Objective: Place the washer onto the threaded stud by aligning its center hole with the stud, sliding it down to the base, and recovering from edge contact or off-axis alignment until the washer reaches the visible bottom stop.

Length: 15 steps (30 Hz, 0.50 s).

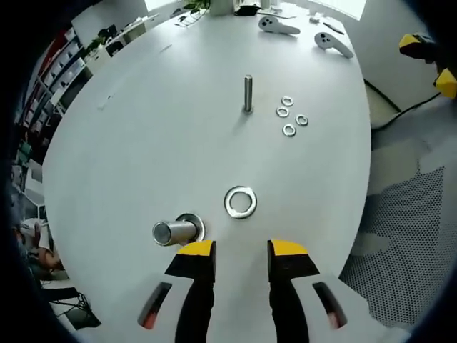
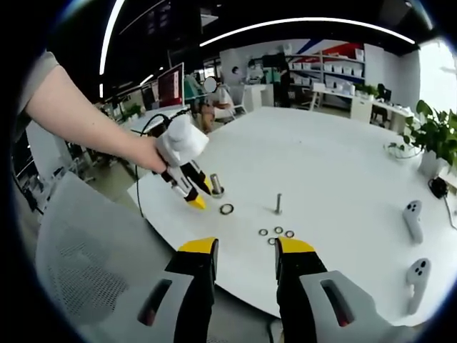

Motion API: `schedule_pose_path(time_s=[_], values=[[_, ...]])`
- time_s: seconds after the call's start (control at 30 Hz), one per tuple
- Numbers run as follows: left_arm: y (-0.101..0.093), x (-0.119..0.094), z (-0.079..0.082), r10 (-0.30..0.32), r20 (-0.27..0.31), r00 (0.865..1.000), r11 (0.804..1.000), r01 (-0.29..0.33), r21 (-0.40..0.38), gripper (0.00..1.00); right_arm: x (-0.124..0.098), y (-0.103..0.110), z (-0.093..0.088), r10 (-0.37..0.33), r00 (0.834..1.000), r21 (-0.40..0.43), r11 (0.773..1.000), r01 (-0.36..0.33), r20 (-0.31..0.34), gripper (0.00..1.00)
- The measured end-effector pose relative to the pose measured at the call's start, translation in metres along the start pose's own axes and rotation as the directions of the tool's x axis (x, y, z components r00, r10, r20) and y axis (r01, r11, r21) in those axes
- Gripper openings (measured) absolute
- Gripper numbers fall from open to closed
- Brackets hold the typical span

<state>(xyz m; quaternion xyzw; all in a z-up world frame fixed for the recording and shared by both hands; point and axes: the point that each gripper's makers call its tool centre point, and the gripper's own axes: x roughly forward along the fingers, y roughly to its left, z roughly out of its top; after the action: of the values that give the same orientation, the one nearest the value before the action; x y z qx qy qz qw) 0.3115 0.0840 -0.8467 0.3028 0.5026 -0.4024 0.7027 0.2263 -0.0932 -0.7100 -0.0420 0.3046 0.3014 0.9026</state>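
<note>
The big white oval table [image 1: 128, 143] carries a thick steel threaded stud [image 1: 175, 231] near its edge, with the large flat steel washer [image 1: 240, 201] lying just beside it. The left gripper [image 1: 241, 250] hangs parted and empty right by both, and the right gripper [image 2: 246, 249] waits off the edge, also spread with nothing in it. Risk I see: a flat washer is hard to pinch, so it could skid away or go on tilted and snag the stud's top.

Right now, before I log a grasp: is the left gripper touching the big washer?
Apart. In the left gripper view, bare white table shows between the large washer and the open left gripper tips below it.
</note>
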Motion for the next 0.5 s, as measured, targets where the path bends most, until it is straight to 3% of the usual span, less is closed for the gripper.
schedule_pose_path(time_s=[0.13, 0.5], values=[[-0.003, 0.007, 0.013, -0.002, 0.006, 1.0, 1.0, 0.002, 0.028, 0.27, 0.001, 0.001, 0.0, 0.005, 1.0, -0.001, 1.0, -0.005, -0.002, 0.34], [0.003, 0.03, 0.026, 0.001, -0.029, 1.0, 0.998, 0.001, 0.057, 0.26, 0.001, 0.0, -0.002, 0.003, 1.0, 0.001, 1.0, -0.003, -0.009, 0.34]])
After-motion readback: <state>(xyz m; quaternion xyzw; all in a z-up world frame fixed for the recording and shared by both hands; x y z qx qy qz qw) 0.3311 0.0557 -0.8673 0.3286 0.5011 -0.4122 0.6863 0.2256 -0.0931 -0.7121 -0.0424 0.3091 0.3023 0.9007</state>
